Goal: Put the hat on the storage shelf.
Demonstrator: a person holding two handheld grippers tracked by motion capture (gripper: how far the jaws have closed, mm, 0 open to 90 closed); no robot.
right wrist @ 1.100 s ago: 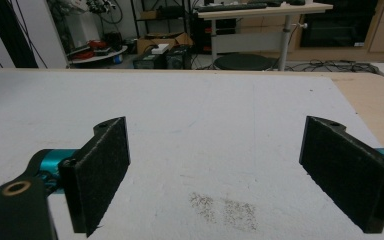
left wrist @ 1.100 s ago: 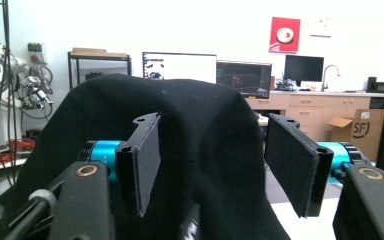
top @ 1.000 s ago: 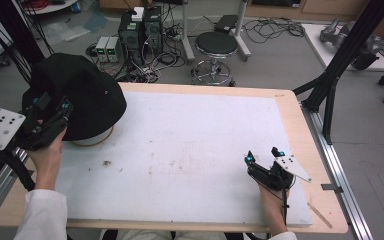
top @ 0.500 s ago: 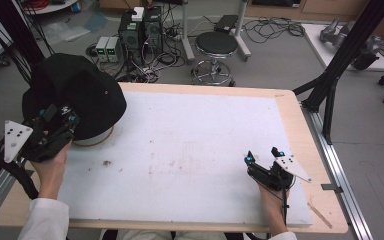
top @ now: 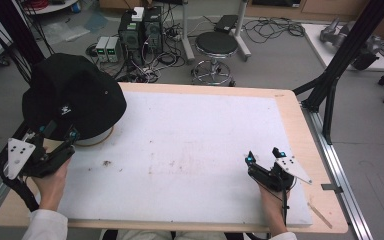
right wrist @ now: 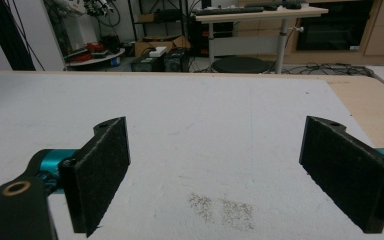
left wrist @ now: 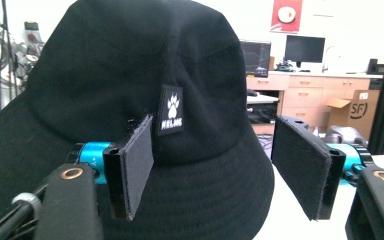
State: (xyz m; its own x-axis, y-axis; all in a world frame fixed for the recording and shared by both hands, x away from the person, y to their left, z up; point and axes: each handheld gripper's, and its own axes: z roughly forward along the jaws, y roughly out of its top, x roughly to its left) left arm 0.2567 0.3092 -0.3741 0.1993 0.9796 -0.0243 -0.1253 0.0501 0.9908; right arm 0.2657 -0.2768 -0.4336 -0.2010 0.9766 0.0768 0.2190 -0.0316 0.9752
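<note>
From the high view, the black hat sat on a pale round stand at the far left corner of the bench. My left gripper was just on my side of the hat, pointing at its brim. My right gripper rested well away from the hat, toward the near right of the bench.

In the left gripper view, my fingers stood wide apart with nothing between them, one pad level with the small paw label on the hat, close to the cloth; I could not tell whether it touched.

In the right gripper view, my fingers were equally wide apart and empty over the bare white mat.

I judged this the approach to the hat: the next move called for pushing my left fingers forward around the brim below the label, then closing on it.
</note>
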